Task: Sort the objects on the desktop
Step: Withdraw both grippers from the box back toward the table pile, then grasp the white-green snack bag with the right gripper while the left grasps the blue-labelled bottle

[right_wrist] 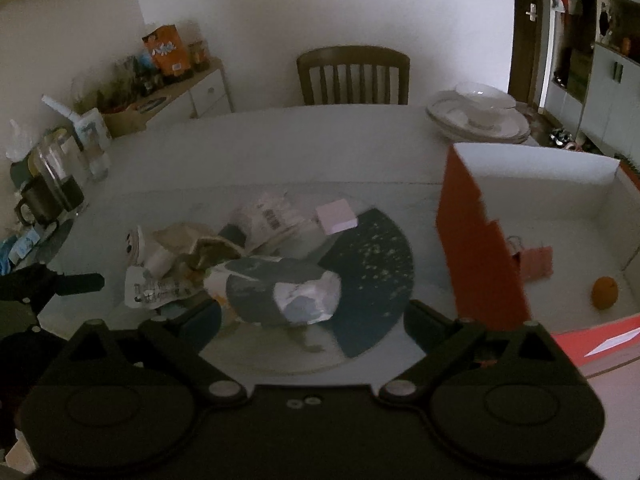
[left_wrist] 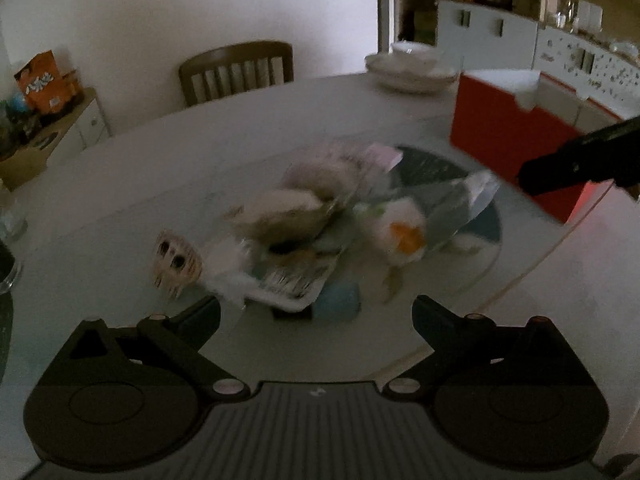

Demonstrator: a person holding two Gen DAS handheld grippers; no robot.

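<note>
A heap of packets and wrappers (left_wrist: 296,220) lies on the glass turntable (left_wrist: 460,280) of a round white table; the left wrist view is blurred. A snack bag with an orange patch (left_wrist: 404,232) lies at the heap's right. My left gripper (left_wrist: 316,316) is open and empty just in front of the heap. In the right wrist view the heap (right_wrist: 200,256) shows with a blue-grey and white bag (right_wrist: 280,296) nearest. My right gripper (right_wrist: 312,316) is open and empty, just short of that bag. A pink notepad (right_wrist: 336,216) lies behind.
A red box with white inside (right_wrist: 480,248) stands at the right and holds an orange (right_wrist: 605,293) and a pink packet (right_wrist: 534,262). Stacked plates and a bowl (right_wrist: 476,116) sit at the far edge. A glass jar and a mug (right_wrist: 52,188) stand at the left. A chair (right_wrist: 354,76) is behind.
</note>
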